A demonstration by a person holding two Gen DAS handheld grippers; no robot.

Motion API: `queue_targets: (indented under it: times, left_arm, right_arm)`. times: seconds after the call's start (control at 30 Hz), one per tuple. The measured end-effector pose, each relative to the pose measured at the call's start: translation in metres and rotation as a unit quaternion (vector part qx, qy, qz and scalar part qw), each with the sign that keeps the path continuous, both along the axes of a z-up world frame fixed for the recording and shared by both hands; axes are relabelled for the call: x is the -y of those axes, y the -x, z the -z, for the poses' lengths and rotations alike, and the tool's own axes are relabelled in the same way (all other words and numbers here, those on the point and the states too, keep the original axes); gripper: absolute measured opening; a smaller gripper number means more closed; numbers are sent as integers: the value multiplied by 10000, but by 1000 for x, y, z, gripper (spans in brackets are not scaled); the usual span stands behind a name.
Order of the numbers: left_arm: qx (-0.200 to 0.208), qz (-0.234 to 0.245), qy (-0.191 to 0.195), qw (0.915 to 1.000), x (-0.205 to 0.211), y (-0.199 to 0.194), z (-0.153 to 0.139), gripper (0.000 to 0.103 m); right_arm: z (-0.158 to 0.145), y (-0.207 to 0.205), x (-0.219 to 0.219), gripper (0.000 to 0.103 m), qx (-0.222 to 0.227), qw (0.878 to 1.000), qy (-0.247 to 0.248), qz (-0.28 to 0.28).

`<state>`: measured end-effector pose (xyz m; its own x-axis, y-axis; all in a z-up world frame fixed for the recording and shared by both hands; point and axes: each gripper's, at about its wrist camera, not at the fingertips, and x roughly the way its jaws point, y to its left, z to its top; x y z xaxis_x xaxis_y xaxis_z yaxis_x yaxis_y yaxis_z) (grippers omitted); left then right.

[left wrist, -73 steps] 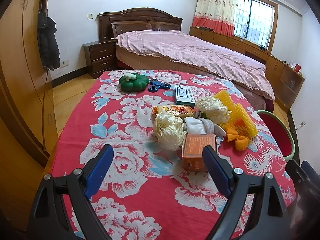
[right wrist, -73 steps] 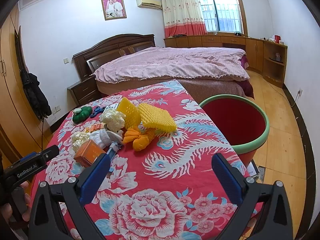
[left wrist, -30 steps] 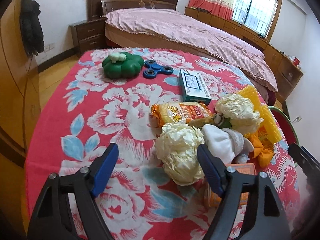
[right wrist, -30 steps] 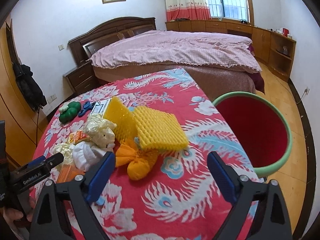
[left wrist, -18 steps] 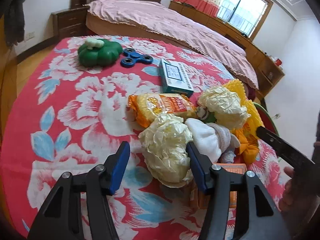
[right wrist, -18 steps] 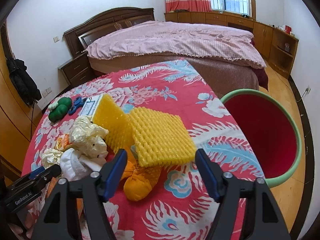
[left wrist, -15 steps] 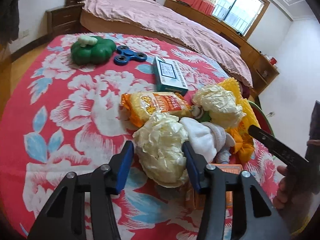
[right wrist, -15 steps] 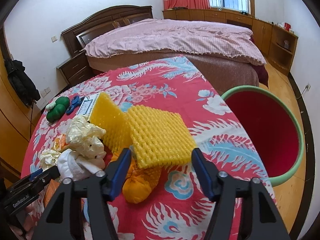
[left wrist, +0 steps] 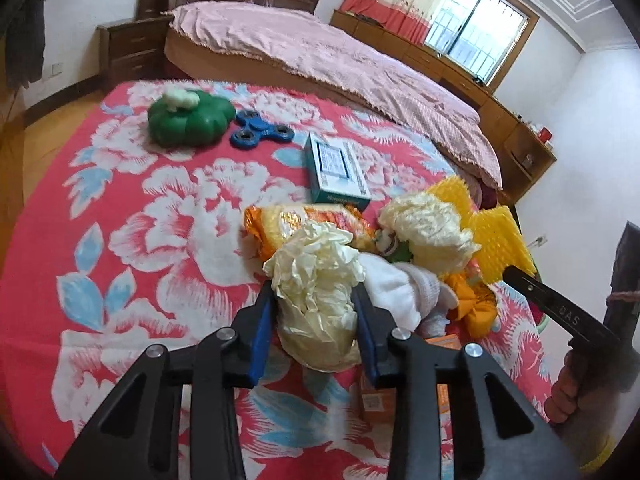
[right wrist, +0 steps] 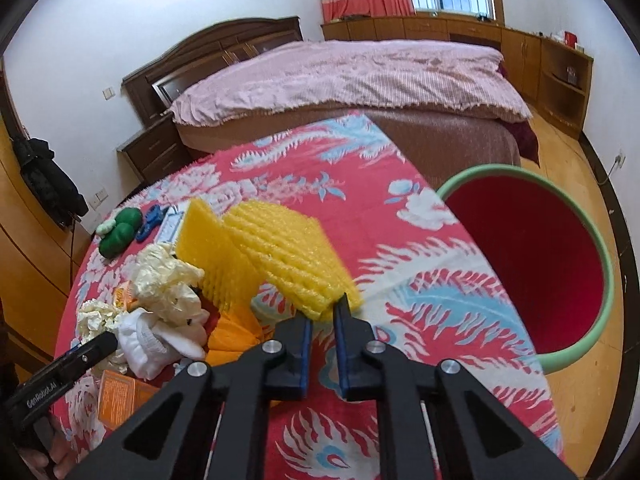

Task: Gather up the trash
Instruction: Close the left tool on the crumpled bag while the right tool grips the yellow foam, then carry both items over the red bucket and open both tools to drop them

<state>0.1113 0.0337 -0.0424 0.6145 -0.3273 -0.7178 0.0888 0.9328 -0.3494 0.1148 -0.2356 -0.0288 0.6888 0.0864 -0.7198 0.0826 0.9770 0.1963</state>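
Both hands are busy here. The left hand-held gripper (left wrist: 316,312) has its blue pads pinching a crumpled wad of cream paper (left wrist: 318,280) from both sides, at the near edge of the trash pile on the counter (left wrist: 160,220) (the one with the red flowered cloth). Just behind that wad sits an orange snack bag (left wrist: 288,220), and to its right a white cloth bundle (left wrist: 396,292) touching it. A second crumpled paper ball (left wrist: 428,228) sits further back on the pile, up against the yellow foam.

The right hand-held gripper (right wrist: 322,320) is nearly pressed together, clamping the near corner of a yellow foam sheet (right wrist: 288,252). That sheet lies tilted, leaning over a second yellow foam piece (right wrist: 208,252) standing beside it. An orange bag (right wrist: 234,332) lies under the foam, and an orange box (right wrist: 120,396) sits at the near left edge of the pile.

The red bin with the green rim (right wrist: 600,280) stands on the floor just off the counter's right side, mouth open upward.

Further back on the counter, well apart from the pile: a green pumpkin toy (left wrist: 190,120), a blue fidget spinner (left wrist: 260,132) and a teal box (left wrist: 336,172). A bed (right wrist: 352,76) with a pink cover fills the background.
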Motion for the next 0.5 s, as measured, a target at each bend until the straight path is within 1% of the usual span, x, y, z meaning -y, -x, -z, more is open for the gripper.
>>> queue_targets:
  times: [0.27, 0.5]
  left_arm:
    - [338, -7, -98, 9994, 11, 11, -30, 37]
    - [416, 286, -129, 9986, 42, 8, -50, 37]
  right_arm:
    - [-19, 19, 14, 11, 231, 9996, -168, 70]
    - [-34, 38, 36, 11, 402, 9986, -257, 224]
